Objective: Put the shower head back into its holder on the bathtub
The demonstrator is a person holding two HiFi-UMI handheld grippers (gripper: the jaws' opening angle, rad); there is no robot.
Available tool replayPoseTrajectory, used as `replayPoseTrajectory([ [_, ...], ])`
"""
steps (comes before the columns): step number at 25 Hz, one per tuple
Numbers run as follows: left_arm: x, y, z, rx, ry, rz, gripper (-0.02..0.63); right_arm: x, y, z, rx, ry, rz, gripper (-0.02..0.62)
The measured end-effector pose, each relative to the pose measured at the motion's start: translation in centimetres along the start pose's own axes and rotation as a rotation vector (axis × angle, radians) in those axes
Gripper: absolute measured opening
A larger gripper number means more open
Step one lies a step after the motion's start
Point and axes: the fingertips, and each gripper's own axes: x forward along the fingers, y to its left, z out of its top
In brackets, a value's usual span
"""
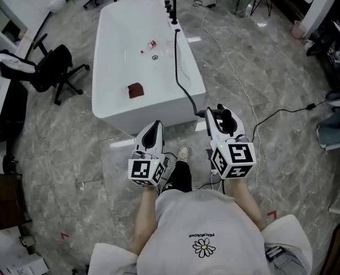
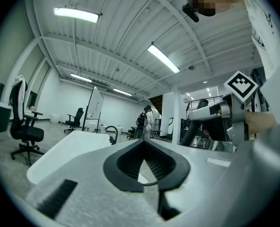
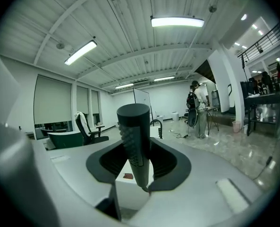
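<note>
Left claw (image 1: 156,126) is clenched on nothing, free to help, just short of the tub (image 1: 129,110). The hose (image 1: 181,79) trails from the far taps (image 1: 171,7), where the holder likely is, to the shower head (image 3: 134,141), which the right claw (image 1: 218,114) grasps upright for carrying

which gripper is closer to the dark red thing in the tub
Left. The left gripper is just outside the tub's near wall, almost in line with the dark red thing. The right gripper, holding the shower head, is farther by the tub's near right corner.
</note>
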Motion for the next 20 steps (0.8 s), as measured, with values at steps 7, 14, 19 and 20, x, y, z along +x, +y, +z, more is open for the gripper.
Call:
replayPoseTrajectory([
  [7,13.7,7.4,-0.7,-0.036,0.104,-0.097,0.0,13.9,-1.5,8.4,-0.035,-0.05,-0.04,0.14],
  [14,25.1,5.6,-2.2,-0.001,0.167,-0.272,0.073,21.9,-4.3,12.2,-0.043,-0.081,-0.022,0.14],
  [19,33.0,5.5,-3.4,-0.008,0.203,-0.257,0.11,27.3,-8.3,13.4,0.004,-0.075,0.034,0.14],
  [20,34.4,5.7,-3.9,-0.018,0.217,-0.252,0.116,28.4,-8.9,14.0,0.01,-0.077,0.052,0.14],
])
